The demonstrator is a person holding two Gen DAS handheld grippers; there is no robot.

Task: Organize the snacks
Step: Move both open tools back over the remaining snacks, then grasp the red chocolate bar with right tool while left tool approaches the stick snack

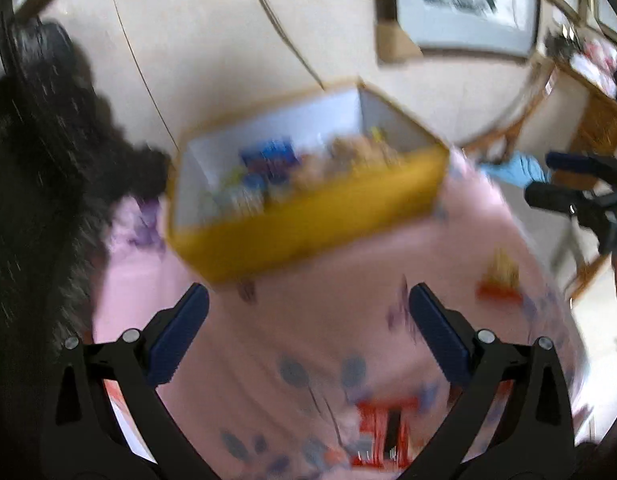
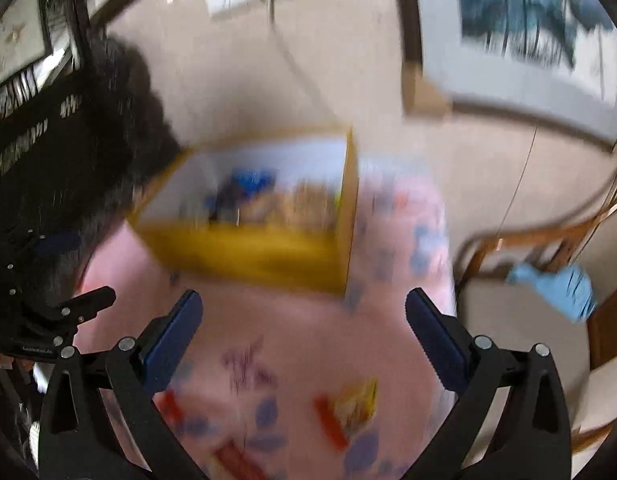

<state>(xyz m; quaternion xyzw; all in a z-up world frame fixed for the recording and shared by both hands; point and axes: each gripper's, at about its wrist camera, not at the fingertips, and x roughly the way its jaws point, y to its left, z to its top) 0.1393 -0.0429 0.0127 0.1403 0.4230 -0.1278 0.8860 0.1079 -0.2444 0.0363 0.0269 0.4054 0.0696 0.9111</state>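
Pink cloth with blue and purple flowers covers the table (image 1: 348, 292), and behind it a cream wall carries a framed picture (image 1: 468, 4). At the far side of the cloth stands a yellow box (image 1: 308, 216), white inside, already holding several blurred snacks. Both views are smeared by motion. The left claw (image 1: 308, 332) and the right claw (image 2: 304, 336) are both wide apart and hold nothing. One loose snack, a red and yellow packet (image 2: 350, 412), lies flat on the cloth near the right claw; another red packet (image 1: 382, 428) lies below the left claw. They look light, thin and crinkly, probably slippery, so I would pinch across the short width, near the middle. The yellow packet's long axis seems to run diagonally, but blur hides which end is the top.
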